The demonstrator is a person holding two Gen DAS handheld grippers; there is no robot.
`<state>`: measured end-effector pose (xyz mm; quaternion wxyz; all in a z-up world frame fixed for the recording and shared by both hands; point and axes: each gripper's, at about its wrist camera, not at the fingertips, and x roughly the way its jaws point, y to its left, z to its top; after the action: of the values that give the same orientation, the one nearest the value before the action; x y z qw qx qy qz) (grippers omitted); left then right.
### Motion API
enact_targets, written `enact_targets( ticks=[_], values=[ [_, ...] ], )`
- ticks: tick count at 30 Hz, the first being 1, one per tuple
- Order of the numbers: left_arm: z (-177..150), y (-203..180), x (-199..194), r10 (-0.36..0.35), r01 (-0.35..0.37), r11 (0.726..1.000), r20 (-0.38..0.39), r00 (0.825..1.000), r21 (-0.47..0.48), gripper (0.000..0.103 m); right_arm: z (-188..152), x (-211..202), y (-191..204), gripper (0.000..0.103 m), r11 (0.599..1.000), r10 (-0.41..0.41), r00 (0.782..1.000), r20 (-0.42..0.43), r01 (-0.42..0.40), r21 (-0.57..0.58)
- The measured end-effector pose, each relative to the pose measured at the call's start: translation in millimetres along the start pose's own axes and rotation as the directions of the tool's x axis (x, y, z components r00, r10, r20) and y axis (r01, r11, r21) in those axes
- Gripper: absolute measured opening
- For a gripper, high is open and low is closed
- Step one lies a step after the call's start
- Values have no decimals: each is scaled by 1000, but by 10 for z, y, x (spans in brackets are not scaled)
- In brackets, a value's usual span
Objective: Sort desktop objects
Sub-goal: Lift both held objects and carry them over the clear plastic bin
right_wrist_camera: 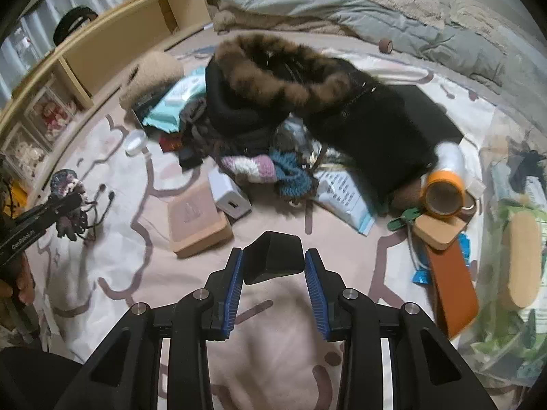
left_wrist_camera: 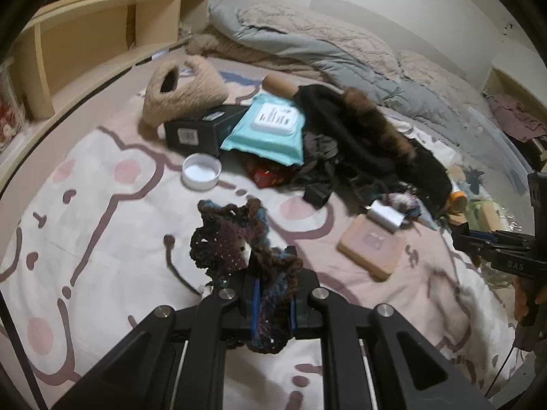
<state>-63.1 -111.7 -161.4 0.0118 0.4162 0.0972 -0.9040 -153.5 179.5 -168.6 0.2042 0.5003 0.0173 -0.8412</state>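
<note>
Left claw (left_wrist_camera: 271,294) pinched a crocheted piece (left_wrist_camera: 236,239); right claw (right_wrist_camera: 273,273) clamped a black block (right_wrist_camera: 275,258) above the bed (right_wrist_camera: 273,341). Both needed steady grips while lifting.

The left gripper (left_wrist_camera: 271,294) points steeply down, its jaws clamped nearly together; the right gripper (right_wrist_camera: 273,273), likewise tilted down, grips with jaws partly apart.
</note>
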Motion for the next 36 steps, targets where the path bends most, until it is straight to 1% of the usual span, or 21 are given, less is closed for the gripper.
enact_targets(
  ticks=[7,13,19,26,32,34,36],
  values=[
    [173,-204,-212,-19,16,999,59,998,49,13,100,-381,4,37,1000,18,996,89,-20,22],
    [356,-417,-409,-55,46,996,114,992,82,13,188,-740,16,37,999,24,985,172,-30,35],
    [557,-640,-615,-90,68,989,171,981,130,13,256,-1072,-14,37,999,-12,971,237,2,42],
    [881,-972,-928,-169,124,974,242,955,190,13,331,-1499,-82,37,998,-36,946,322,14,69],
    [1138,-1310,-1197,-261,189,946,272,926,263,13,360,-1880,-98,37,996,-67,914,399,37,82],
    [1258,-1444,-1293,-308,229,930,270,912,287,13,384,-2019,-128,36,995,-66,906,418,27,99],
    [1342,-1559,-1382,-341,254,915,266,902,313,13,401,-2159,-160,37,994,-60,894,445,11,113]
  ],
)
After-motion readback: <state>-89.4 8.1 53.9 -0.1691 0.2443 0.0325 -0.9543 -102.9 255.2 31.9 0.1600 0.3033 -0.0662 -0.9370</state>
